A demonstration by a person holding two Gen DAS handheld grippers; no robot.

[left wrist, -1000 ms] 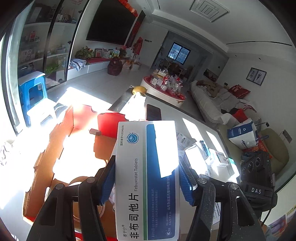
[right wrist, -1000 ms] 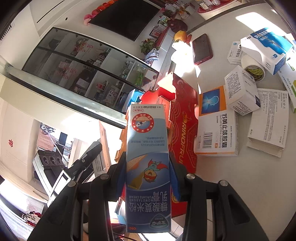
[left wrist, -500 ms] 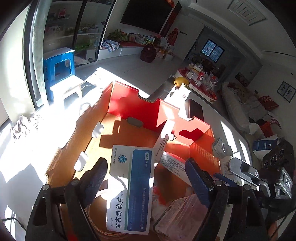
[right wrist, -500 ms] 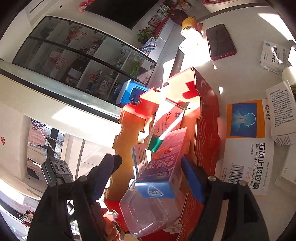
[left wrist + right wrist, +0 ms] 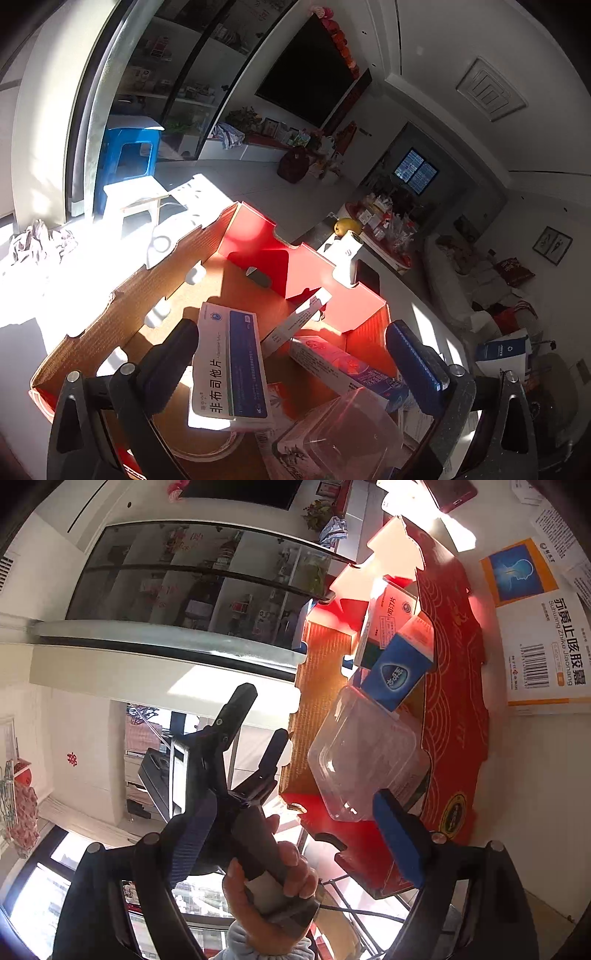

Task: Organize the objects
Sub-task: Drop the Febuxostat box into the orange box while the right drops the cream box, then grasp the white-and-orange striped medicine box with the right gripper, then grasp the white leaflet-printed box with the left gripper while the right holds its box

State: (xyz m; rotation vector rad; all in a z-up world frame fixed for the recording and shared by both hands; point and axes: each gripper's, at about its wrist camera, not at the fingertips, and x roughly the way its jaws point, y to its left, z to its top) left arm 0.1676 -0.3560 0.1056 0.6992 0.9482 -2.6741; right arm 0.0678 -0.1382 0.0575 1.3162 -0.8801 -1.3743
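Sunlit living room around us, and we're right over the red cardboard box. Nearest, our left gripper hangs with fingers spread wide, gripping nothing; the white-and-blue tablet box lies inside the red box, just off the left finger. Our right gripper is wide too, empty, poised at the red box's near end. Inside sit a clear plastic container and the blue cream carton. Beyond the red box, the orange-and-white medicine box rests on the white table.

Red carton, blue-and-white tablet box, orange-and-white box
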